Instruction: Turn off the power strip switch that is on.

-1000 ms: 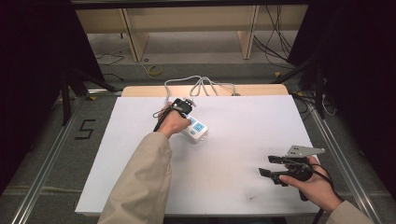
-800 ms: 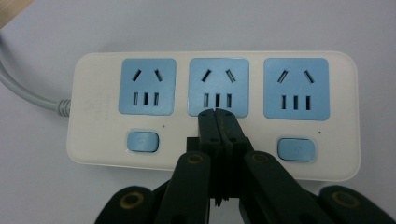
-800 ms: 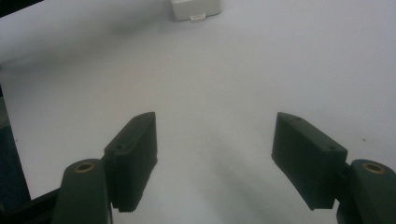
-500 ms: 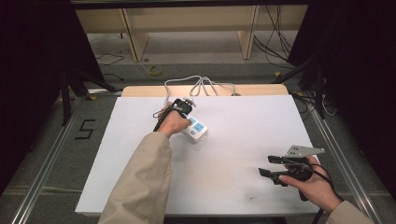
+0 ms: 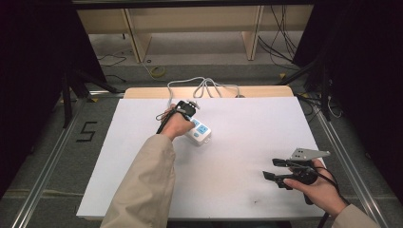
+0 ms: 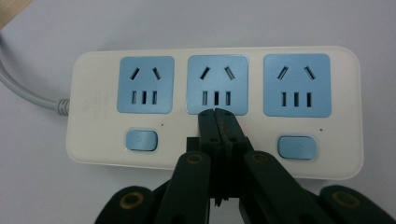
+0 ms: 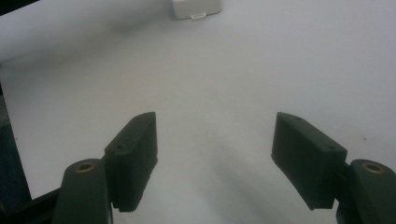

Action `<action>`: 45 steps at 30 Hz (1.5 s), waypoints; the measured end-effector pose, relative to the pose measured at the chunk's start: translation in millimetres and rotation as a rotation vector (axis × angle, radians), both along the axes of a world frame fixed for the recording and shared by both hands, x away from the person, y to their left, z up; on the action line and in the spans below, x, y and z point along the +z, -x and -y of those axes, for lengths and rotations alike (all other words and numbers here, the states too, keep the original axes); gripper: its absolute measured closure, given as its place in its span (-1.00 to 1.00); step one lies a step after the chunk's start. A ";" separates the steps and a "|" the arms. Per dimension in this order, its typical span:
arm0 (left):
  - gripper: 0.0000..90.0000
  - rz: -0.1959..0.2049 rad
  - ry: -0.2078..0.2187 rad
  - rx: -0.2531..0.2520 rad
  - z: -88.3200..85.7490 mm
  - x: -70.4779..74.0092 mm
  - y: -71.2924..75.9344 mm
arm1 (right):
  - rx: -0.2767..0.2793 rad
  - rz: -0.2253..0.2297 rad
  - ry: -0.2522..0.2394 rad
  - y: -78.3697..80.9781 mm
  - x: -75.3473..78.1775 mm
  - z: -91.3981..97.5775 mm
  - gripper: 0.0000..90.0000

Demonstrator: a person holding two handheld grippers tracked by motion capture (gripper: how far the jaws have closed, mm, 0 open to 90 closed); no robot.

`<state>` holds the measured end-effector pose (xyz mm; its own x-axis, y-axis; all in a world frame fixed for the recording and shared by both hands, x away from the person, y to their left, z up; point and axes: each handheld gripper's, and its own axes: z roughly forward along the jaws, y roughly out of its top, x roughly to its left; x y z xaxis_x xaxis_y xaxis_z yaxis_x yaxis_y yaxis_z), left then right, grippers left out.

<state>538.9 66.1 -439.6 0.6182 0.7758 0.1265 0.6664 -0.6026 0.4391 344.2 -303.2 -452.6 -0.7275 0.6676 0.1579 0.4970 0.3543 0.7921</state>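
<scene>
While the left claw presses at the strip, the scene reads so:

Left claw: the left claw (image 6: pixel 215 112) has its jaws closed tight together with nothing between them; its tips rest where the middle button of the power strip (image 6: pixel 100 121) would sit, just below the middle socket (image 6: pixel 217 84). In the high view this claw (image 5: pixel 189 110) sits at the far middle of the worktop.

Power strip: white, with three blue sockets in a row; a blue button (image 6: pixel 140 140) shows under the left socket and another (image 6: pixel 296 147) under the right one. It lies flat, and its grey cable (image 6: pixel 28 91) leaves its left end. In the high view the strip (image 5: pixel 199 133) lies just right of the left hand (image 5: pixel 175 124).

Right claw: the right claw (image 7: pixel 215 158) stands open with nothing between its jaws, held just above bare white surface. In the high view it (image 5: pixel 275 168) is at the near right, well apart from the strip.

Worktop: a white sheet (image 5: pixel 247 123) covers it, and a wooden edge (image 5: pixel 256 91) shows at the far side.

Room: grey floor, cables (image 5: pixel 202 85) trailing off the far edge, a wooden shelf frame (image 5: pixel 190 23) beyond and dark curtains at both sides.
</scene>
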 end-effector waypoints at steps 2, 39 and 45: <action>1.00 0.005 0.000 -0.003 0.1 -0.3 0.4 | 0.001 0.001 -0.001 0.3 0.1 -0.5 -0.30; 1.00 0.032 -0.033 -0.001 -0.6 -1.0 -0.4 | 0.003 0.012 0.000 1.4 2.4 1.1 -0.29; 1.00 0.031 0.003 0.011 -4.8 -1.4 -0.6 | 0.001 0.012 -0.002 1.4 2.4 1.4 -0.29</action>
